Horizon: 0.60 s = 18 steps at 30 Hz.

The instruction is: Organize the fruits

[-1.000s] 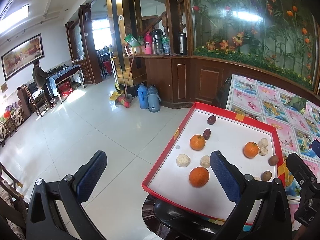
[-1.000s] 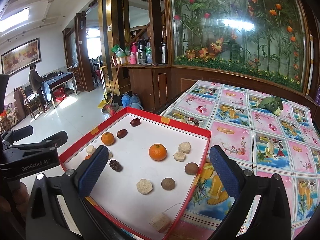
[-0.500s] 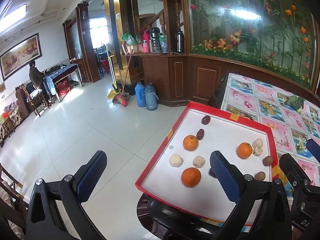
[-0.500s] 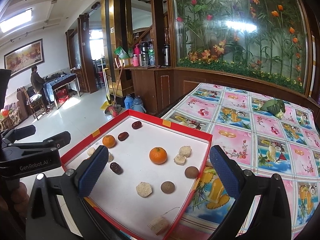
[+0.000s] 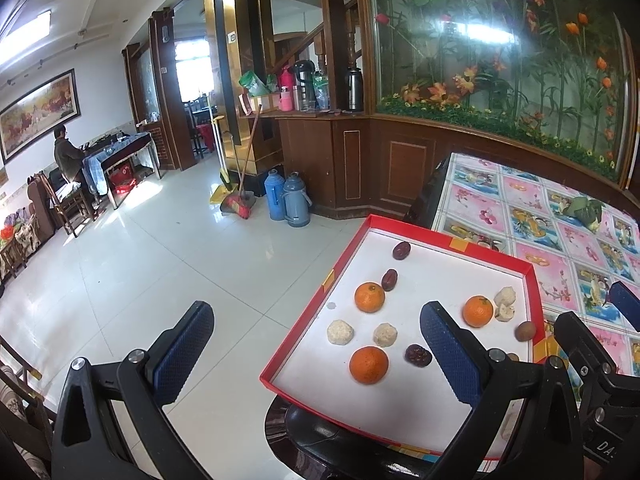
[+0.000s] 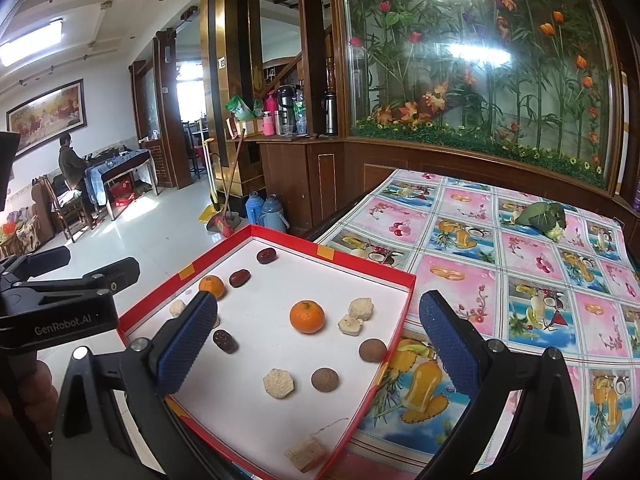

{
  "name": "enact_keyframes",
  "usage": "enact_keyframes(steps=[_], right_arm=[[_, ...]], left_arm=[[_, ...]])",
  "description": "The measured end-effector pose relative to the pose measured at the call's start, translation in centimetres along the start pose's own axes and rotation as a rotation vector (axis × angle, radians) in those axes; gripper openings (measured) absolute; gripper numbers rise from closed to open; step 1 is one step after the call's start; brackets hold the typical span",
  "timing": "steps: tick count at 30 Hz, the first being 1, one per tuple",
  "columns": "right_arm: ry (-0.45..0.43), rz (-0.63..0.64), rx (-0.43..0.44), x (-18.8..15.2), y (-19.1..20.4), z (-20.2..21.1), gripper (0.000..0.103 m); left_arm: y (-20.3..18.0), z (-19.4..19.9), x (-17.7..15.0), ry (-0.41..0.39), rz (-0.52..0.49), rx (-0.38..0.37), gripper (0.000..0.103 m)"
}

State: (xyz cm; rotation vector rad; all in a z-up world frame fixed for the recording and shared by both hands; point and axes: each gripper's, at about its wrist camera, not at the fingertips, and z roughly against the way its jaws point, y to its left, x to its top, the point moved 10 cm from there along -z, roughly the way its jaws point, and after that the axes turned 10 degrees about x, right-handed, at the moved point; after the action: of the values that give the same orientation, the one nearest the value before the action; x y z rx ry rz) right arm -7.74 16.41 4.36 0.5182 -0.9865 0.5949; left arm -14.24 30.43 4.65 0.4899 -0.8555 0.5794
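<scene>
Fruit scattered in the red tray, both tongs wide open and empty.

I see three oranges [image 5: 368,365] lying apart on the white floor of the red tray [image 5: 444,239], with dark dates [image 5: 417,355], pale rough balls [image 5: 340,332] and two brown round fruits [image 6: 372,350] between and around them; a tan cube [image 6: 305,453] sits at the tray's near corner. The tray rests on the worktop [image 6: 500,256], its left part overhanging the edge above the tiled floor [image 5: 160,264]. A green leafy bundle [image 6: 541,216] lies well apart at the far side. My left tongs [image 5: 316,350] hover over the tray's left edge, spread wide, gripping nothing. My right tongs [image 6: 318,340] are equally wide, bare, touching nothing.
</scene>
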Motion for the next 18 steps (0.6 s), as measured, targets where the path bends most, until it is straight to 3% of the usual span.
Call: enact_keyframes(steps=[18], right_arm=[[-0.023,-0.005,-0.014,1.0,0.7,-0.1,0.101]], left_arm=[[-0.1,0.4,1.3,-0.032,-0.053,-0.014,0.103]])
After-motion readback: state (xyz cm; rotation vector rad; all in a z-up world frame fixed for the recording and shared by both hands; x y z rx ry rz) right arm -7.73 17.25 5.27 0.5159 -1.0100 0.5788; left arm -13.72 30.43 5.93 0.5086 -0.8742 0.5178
